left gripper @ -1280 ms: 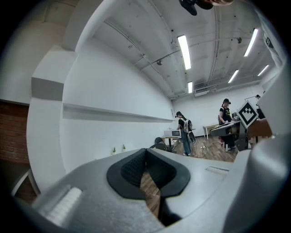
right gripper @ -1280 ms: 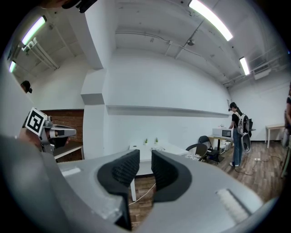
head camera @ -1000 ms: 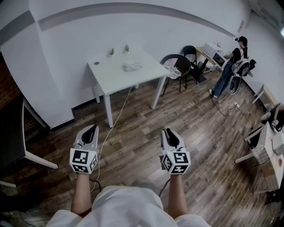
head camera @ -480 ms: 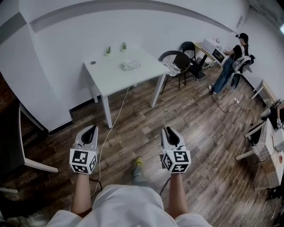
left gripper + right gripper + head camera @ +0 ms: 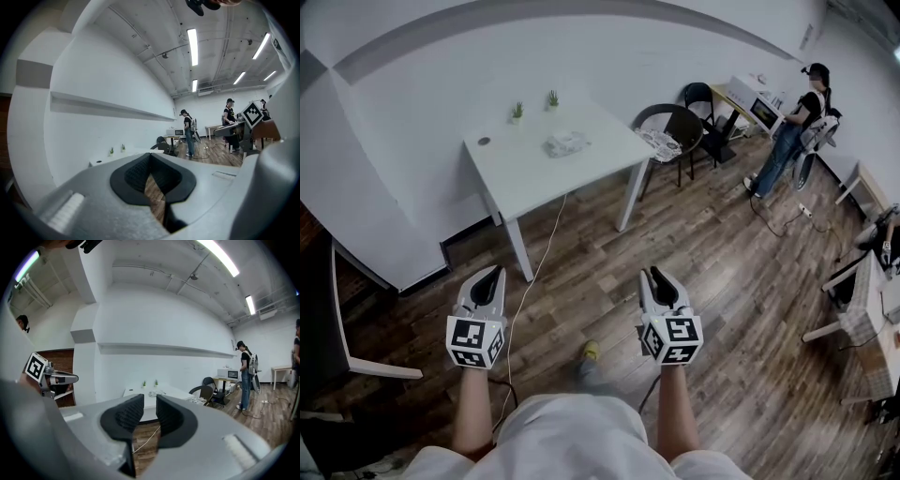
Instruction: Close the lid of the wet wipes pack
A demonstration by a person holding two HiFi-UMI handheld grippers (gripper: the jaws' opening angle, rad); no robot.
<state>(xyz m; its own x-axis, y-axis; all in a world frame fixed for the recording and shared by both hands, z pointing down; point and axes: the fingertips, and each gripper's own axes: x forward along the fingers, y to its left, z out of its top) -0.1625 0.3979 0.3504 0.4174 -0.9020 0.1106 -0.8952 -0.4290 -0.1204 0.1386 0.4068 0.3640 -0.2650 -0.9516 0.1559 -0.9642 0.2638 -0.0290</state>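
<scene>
Wipes pack [image 5: 565, 143] on white table [image 5: 520, 173]

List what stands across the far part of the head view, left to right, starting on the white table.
Dark round disc → small potted plant → wet wipes pack → black chair → standing person.

The wipes pack [image 5: 565, 143] on the far worktop [image 5: 534, 178] is too small to tell whether its lid is up or down. A dark round thing [image 5: 484, 142] beside it is too small to name. The right edge cuts off a table [image 5: 874, 319].
</scene>
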